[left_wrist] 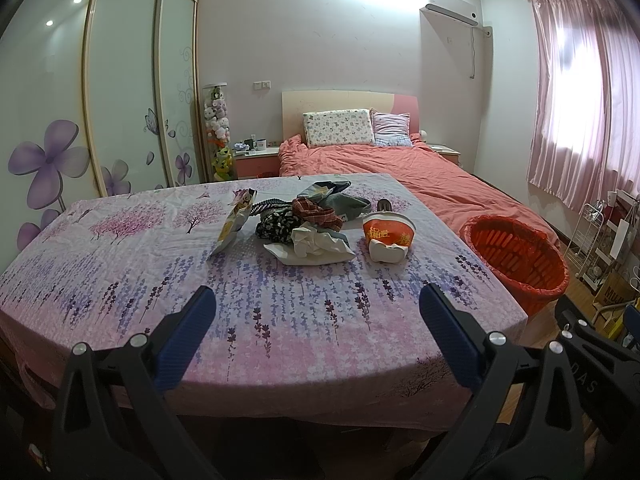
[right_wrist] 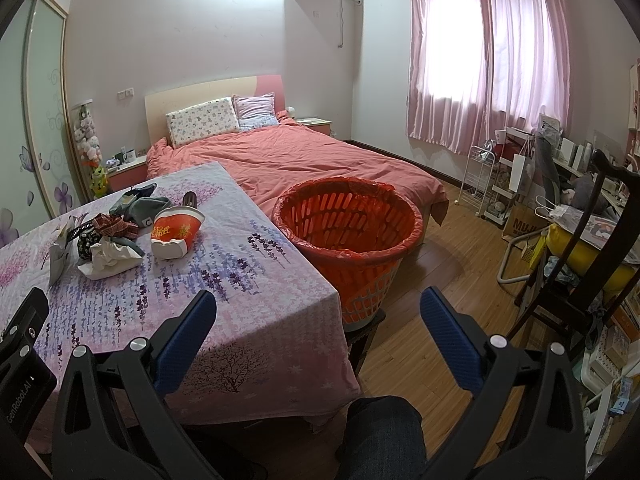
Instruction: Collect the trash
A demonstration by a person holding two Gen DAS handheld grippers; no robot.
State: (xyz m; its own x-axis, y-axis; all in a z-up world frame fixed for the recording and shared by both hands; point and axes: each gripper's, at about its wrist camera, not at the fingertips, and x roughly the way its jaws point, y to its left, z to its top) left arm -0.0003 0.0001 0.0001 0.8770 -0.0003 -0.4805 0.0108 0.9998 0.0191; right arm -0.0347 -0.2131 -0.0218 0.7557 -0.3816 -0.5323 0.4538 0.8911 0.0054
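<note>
Trash lies in the middle of the table (left_wrist: 120, 280): a crumpled white paper (left_wrist: 312, 246), a crushed red paper cup (left_wrist: 388, 236), a snack bag (left_wrist: 234, 226) and crumpled cloths (left_wrist: 316, 208). The cup (right_wrist: 176, 234) and paper (right_wrist: 108, 258) also show in the right wrist view. A red-lined trash basket (left_wrist: 516, 258) stands at the table's right side, seen closer in the right wrist view (right_wrist: 348, 236). My left gripper (left_wrist: 316, 308) is open and empty over the near table edge. My right gripper (right_wrist: 316, 308) is open and empty, near the table's right corner.
A floral cloth covers the table. A bed (right_wrist: 300, 156) with a pink cover lies behind. A wardrobe (left_wrist: 120, 100) stands at left. A dark chair (right_wrist: 592, 248) and cluttered shelves (right_wrist: 512, 184) stand at right on the wood floor (right_wrist: 440, 280).
</note>
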